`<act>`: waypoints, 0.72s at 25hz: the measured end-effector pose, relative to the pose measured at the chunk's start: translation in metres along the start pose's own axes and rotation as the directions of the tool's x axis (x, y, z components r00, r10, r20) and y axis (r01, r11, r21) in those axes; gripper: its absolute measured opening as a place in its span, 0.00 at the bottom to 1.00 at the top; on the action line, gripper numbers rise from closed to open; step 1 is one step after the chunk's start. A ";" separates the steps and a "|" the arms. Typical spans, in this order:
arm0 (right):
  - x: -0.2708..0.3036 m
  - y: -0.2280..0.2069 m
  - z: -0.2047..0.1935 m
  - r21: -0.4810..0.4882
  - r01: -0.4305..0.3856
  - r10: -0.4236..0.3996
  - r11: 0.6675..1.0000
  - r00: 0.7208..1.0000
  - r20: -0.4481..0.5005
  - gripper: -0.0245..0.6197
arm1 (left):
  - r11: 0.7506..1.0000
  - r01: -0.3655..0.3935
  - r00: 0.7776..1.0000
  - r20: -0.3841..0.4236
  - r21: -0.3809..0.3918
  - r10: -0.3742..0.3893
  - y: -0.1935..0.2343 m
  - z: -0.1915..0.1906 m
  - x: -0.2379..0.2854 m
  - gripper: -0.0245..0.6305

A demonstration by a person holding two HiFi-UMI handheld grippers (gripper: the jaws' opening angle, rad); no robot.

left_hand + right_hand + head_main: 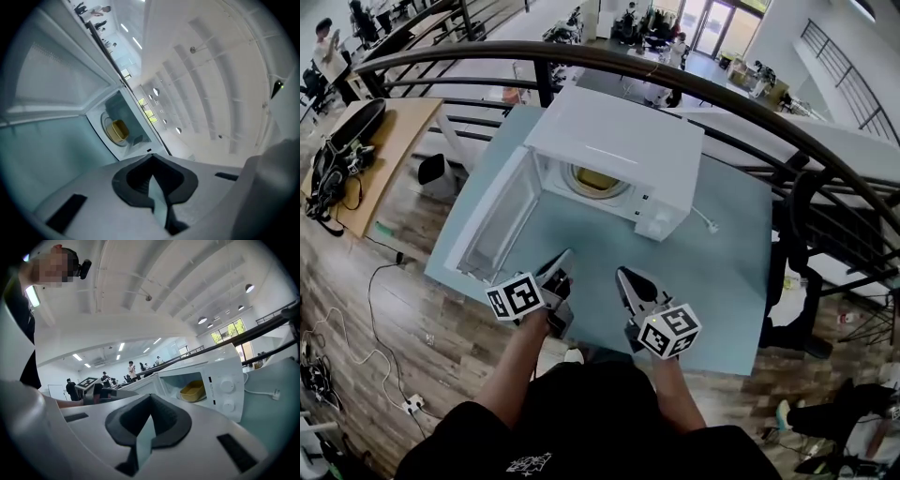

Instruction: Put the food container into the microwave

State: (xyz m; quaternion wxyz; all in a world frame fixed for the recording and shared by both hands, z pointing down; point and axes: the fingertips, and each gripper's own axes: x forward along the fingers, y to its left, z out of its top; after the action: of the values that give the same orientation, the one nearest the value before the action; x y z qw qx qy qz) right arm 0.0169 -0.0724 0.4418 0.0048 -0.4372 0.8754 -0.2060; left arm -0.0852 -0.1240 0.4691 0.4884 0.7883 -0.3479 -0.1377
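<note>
Crosswise in the microwave (619, 141) sits food container (193, 391); left gripper (565, 258), right gripper (625, 278) jaws closed.

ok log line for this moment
stage: container placed | food container: inside microwave | door: open | left gripper: shut, empty | right gripper: shut, empty

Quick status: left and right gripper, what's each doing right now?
Left gripper: closed, holding nothing.
Right gripper: closed, holding nothing.
</note>
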 end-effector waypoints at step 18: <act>-0.043 0.050 0.023 -0.081 0.088 -0.081 0.993 0.993 0.082 0.05 | 0.828 -0.041 0.998 -0.021 0.559 0.064 -0.049 0.005 -0.074 0.05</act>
State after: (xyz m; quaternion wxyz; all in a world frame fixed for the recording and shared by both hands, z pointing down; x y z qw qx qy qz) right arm 0.0096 -0.0212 0.3951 0.0118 -0.4816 0.8632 -0.1513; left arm -0.1211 -0.0628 0.4150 0.2474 0.8892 -0.3849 -0.0015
